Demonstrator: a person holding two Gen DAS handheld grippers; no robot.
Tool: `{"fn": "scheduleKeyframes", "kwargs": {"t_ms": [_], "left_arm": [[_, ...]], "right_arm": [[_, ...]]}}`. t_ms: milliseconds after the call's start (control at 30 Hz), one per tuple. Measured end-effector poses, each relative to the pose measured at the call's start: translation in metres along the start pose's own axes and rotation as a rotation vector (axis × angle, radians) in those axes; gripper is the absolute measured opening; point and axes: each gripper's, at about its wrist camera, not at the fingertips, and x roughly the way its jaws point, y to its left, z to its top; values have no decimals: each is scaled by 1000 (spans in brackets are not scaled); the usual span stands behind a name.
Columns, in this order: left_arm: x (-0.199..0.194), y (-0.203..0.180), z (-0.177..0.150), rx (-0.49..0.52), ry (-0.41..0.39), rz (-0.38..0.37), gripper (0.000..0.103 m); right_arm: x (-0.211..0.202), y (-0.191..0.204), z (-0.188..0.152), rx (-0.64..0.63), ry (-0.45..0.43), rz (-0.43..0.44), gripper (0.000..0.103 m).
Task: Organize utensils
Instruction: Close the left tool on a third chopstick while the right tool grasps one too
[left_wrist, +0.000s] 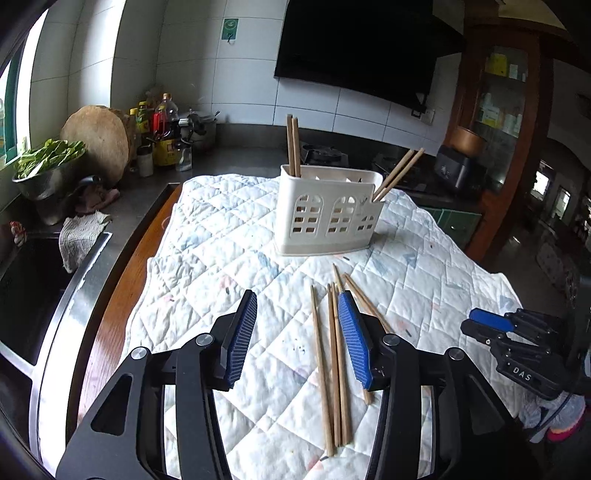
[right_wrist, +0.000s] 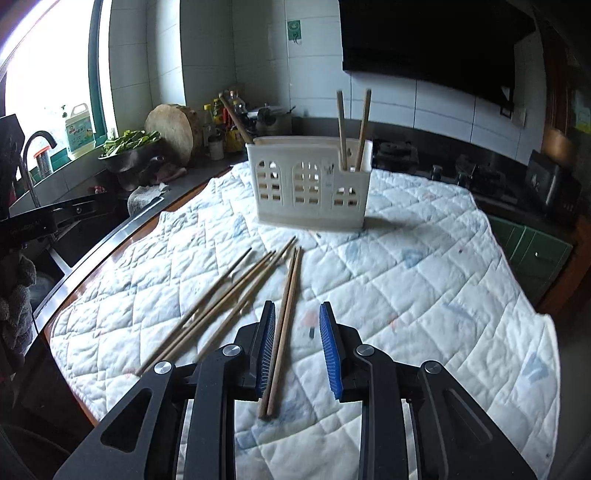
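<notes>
A white slotted utensil holder stands on a quilted cloth, with two chopsticks upright at its left end and two leaning out at its right end. It also shows in the right wrist view. Several loose wooden chopsticks lie on the cloth in front of it. My left gripper is open above them, its right finger over the bundle. My right gripper is open low over a pair of chopsticks that lies between its fingers, close to the left finger. It also shows in the left wrist view.
A sink with a steel rim lies left of the table. On the counter behind are a bowl of greens, a round wooden chopping block, bottles and a stove. A dark cabinet stands at the right.
</notes>
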Motion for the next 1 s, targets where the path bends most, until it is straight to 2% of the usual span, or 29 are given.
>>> {"fn": "scheduleKeyframes", "kwargs": {"t_ms": [133, 267, 667, 1000], "left_arm": [[4, 0, -25, -4, 39, 6, 47], [7, 3, -43, -27, 71, 8, 47], [15, 10, -77, -55, 136, 20, 47], [25, -5, -97, -23, 197, -10, 47]], "right_arm": [[17, 1, -25, 29, 55, 0, 21], [32, 2, -35, 41, 96, 10, 17], [52, 8, -34, 29, 136, 26, 12], [62, 8, -38, 8, 166, 2, 10]]}}
